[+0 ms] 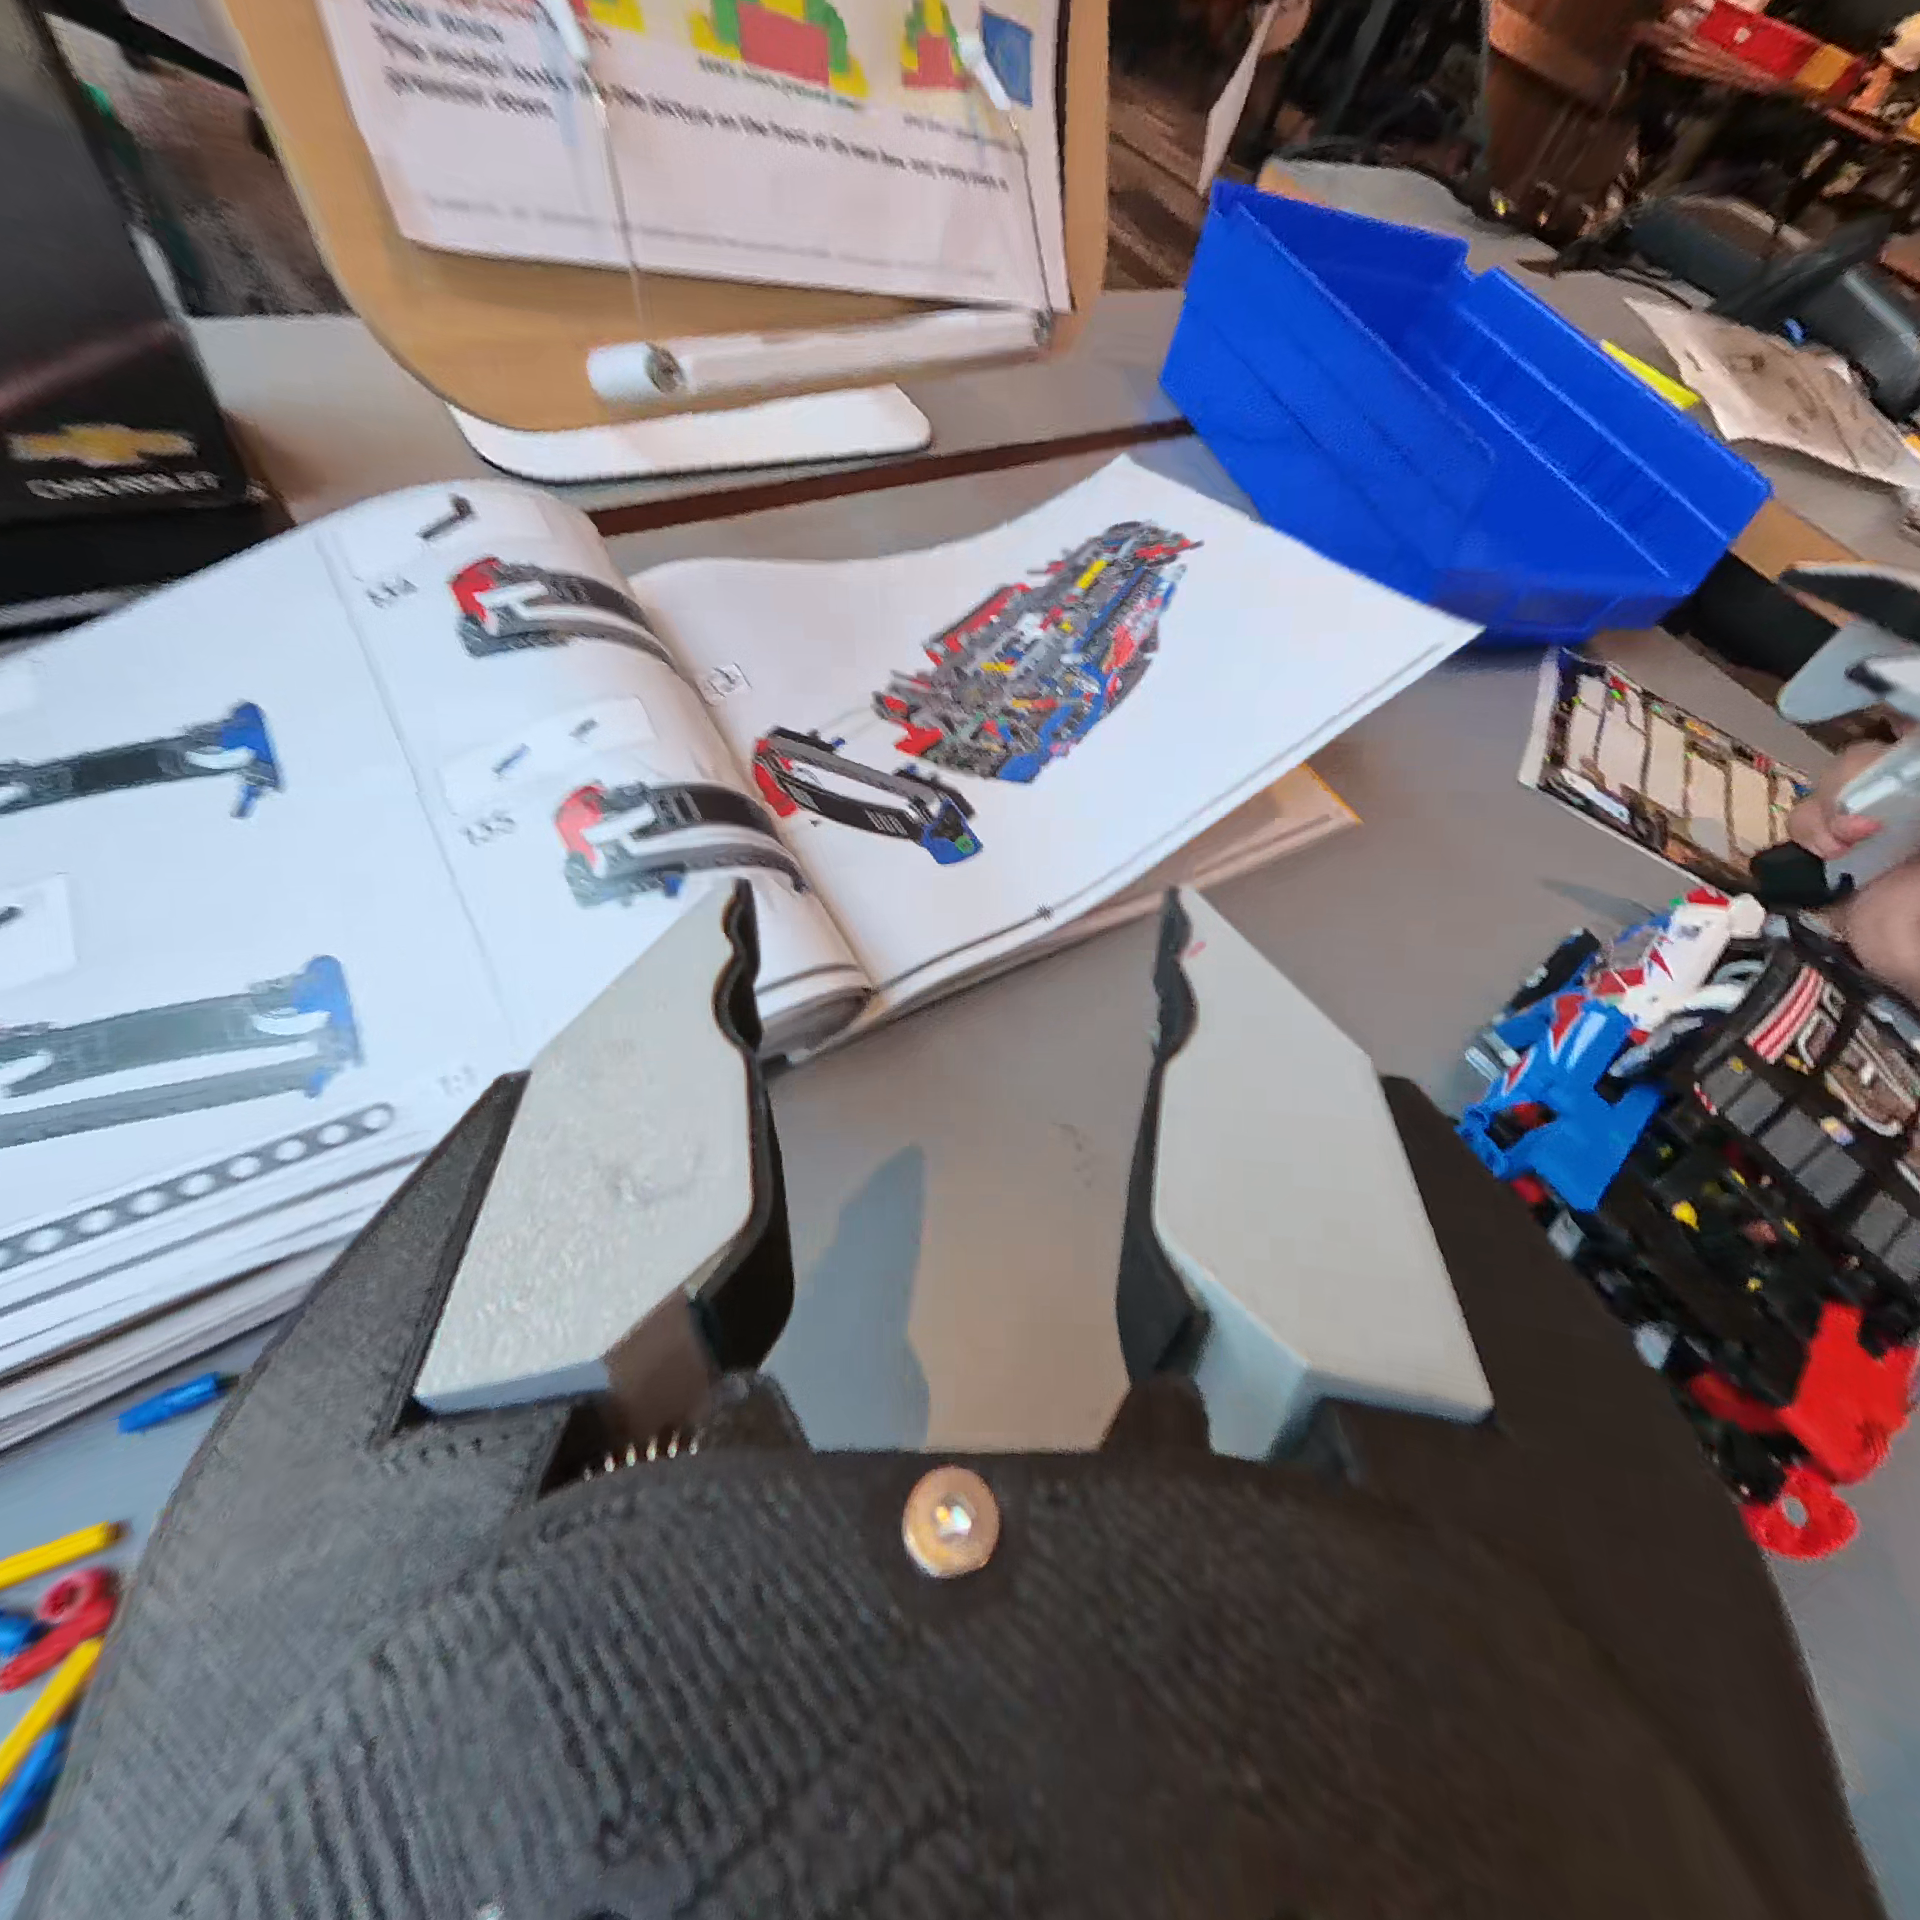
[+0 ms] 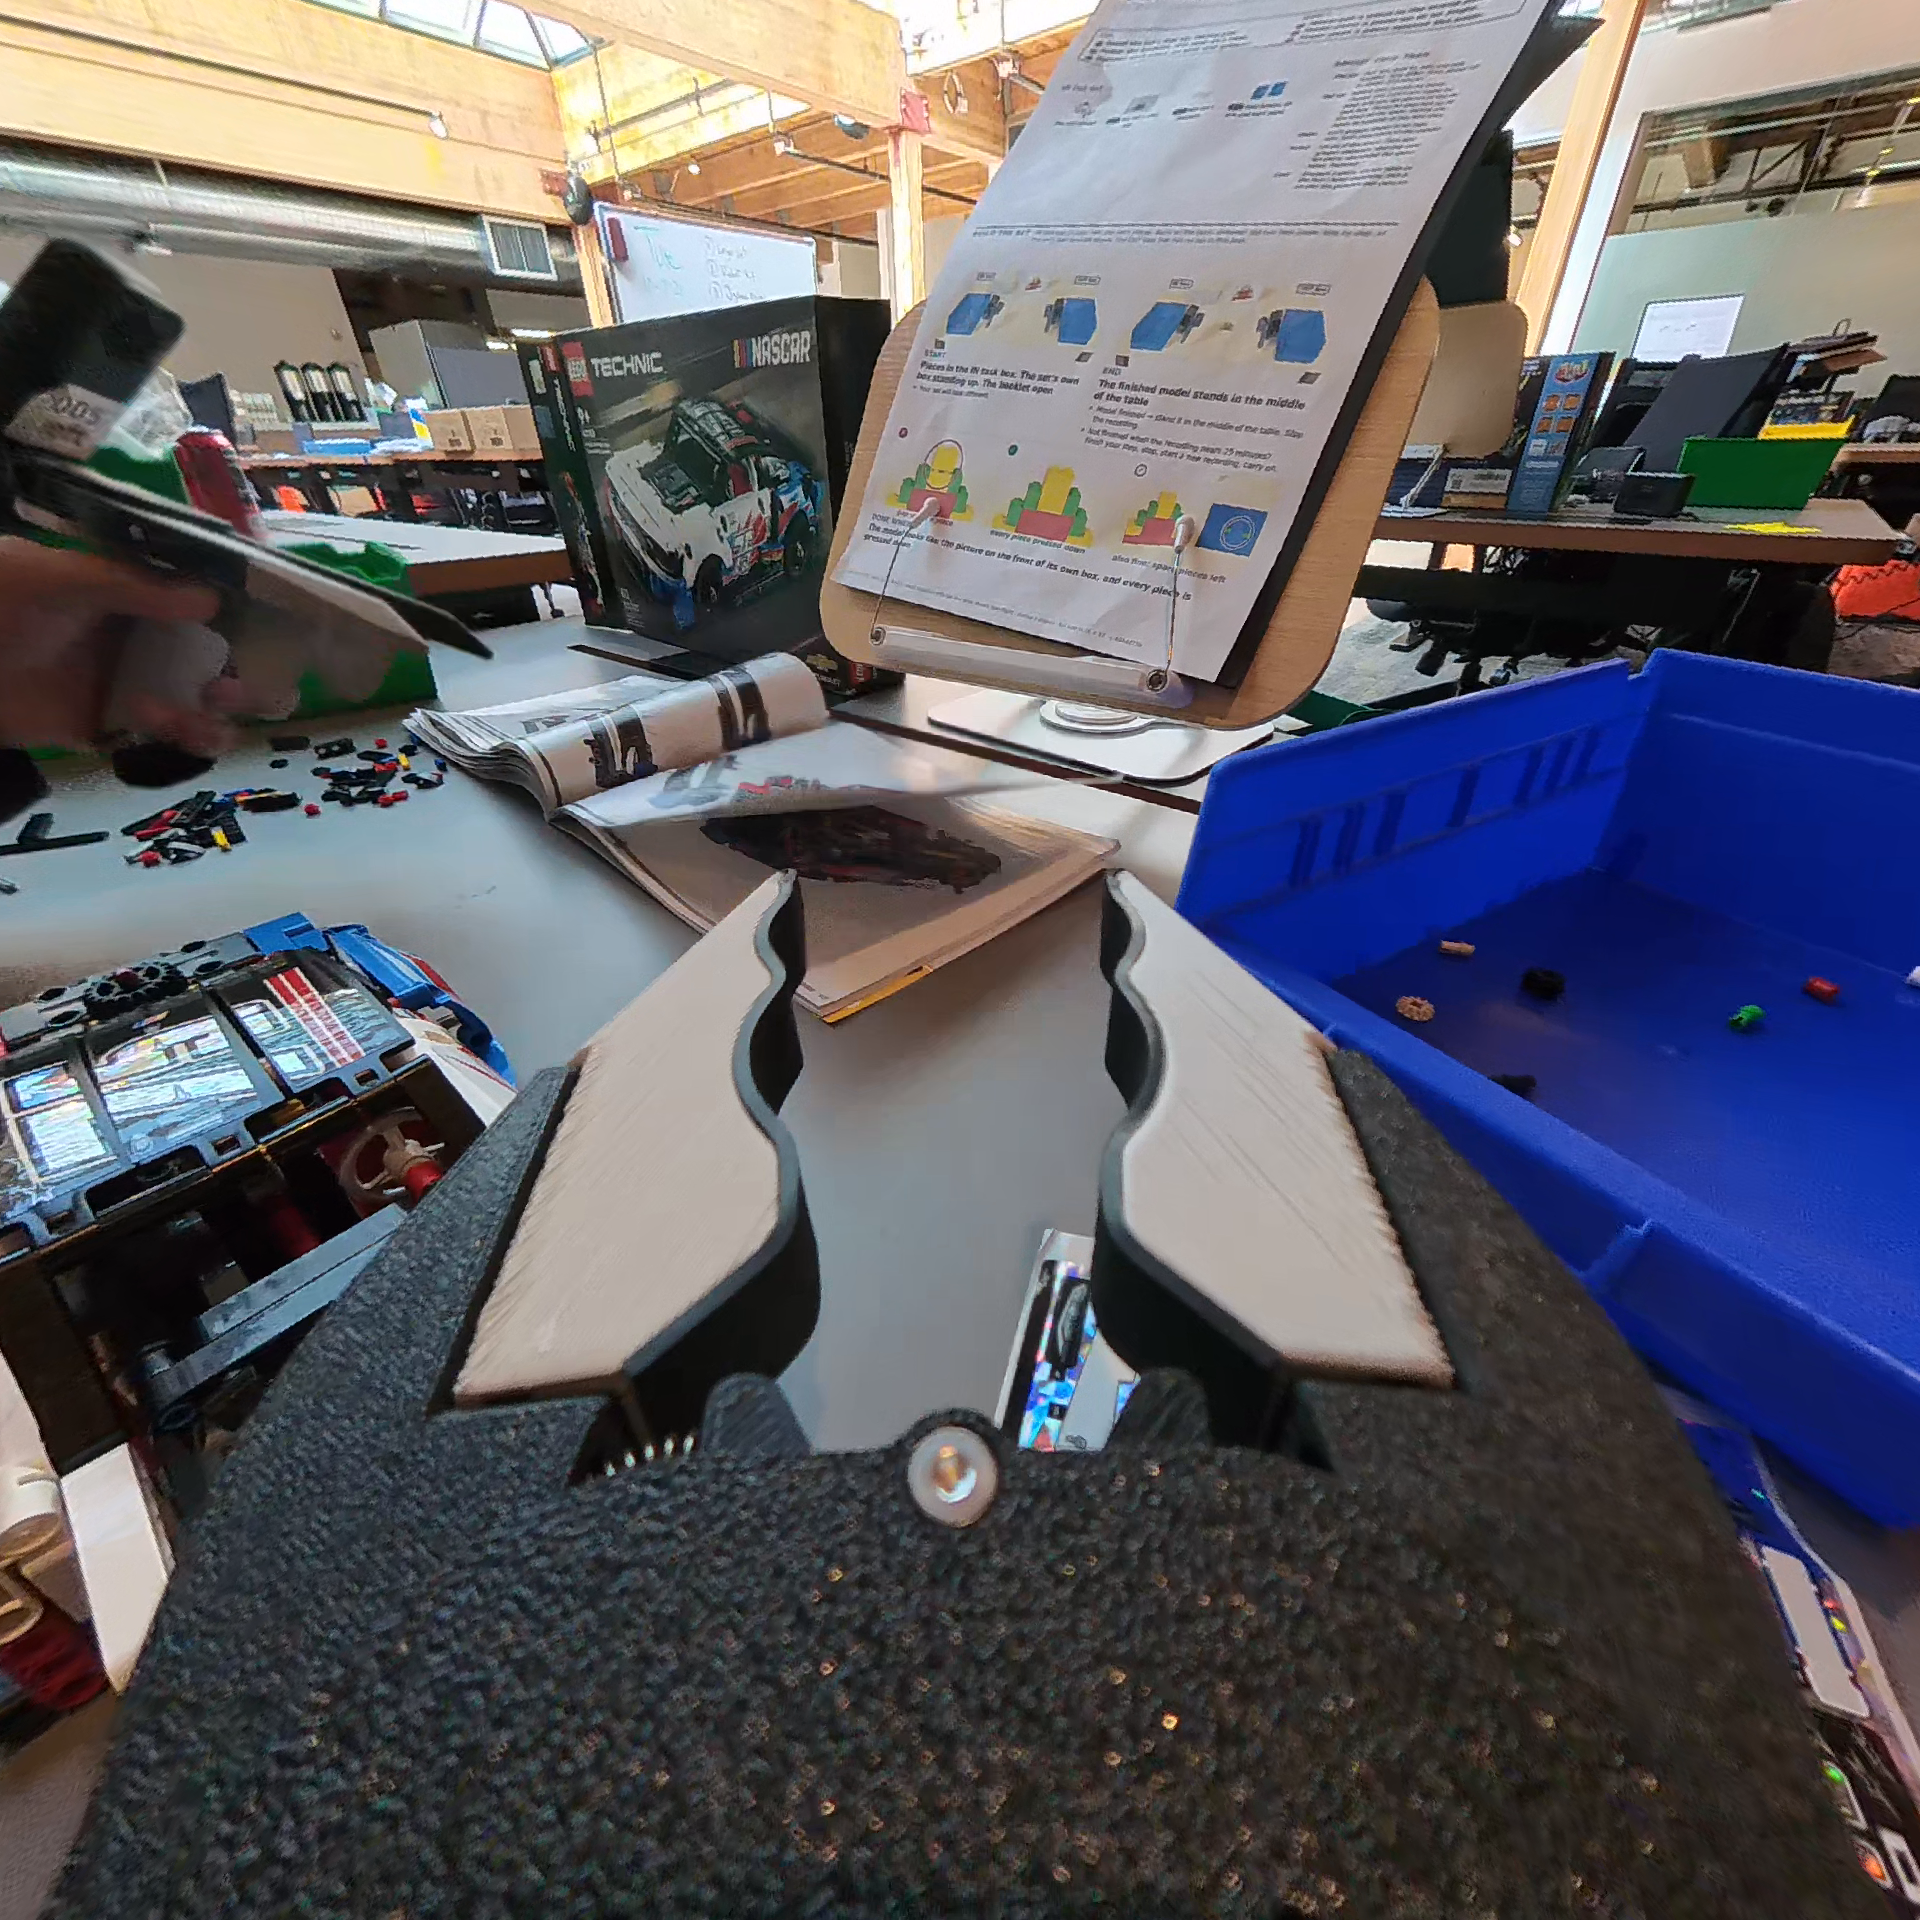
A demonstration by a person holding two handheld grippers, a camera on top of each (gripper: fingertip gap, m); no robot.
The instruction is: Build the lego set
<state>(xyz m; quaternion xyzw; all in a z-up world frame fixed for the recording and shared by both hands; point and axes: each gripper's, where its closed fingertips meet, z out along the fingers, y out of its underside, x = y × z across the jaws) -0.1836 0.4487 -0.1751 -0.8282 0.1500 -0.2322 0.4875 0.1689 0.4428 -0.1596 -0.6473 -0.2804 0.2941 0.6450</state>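
The half-built lego car (image 1: 1725, 1195), black with red, blue and white parts, stands on the grey table at the right of the left wrist view. It also shows at the left of the right wrist view (image 2: 208, 1122). The instruction booklet (image 1: 582, 831) lies open ahead of my left gripper (image 1: 951, 914), which is open and empty above the table. My right gripper (image 2: 948, 904) is open and empty, over the table between the car and the blue bin (image 2: 1558, 1039). Loose pieces (image 2: 270, 795) lie far left.
The blue bin (image 1: 1455, 416) holds a few small pieces. A wooden stand with an instruction sheet (image 2: 1143, 416) and the set's box (image 2: 707, 468) stand behind the booklet. A sticker sheet (image 1: 1652, 769) lies by the car. Loose pins (image 1: 52, 1621) lie at the left edge. Left tips and right tips are each some 20 cm from the half-built lego car (image 1: 1725, 1195).
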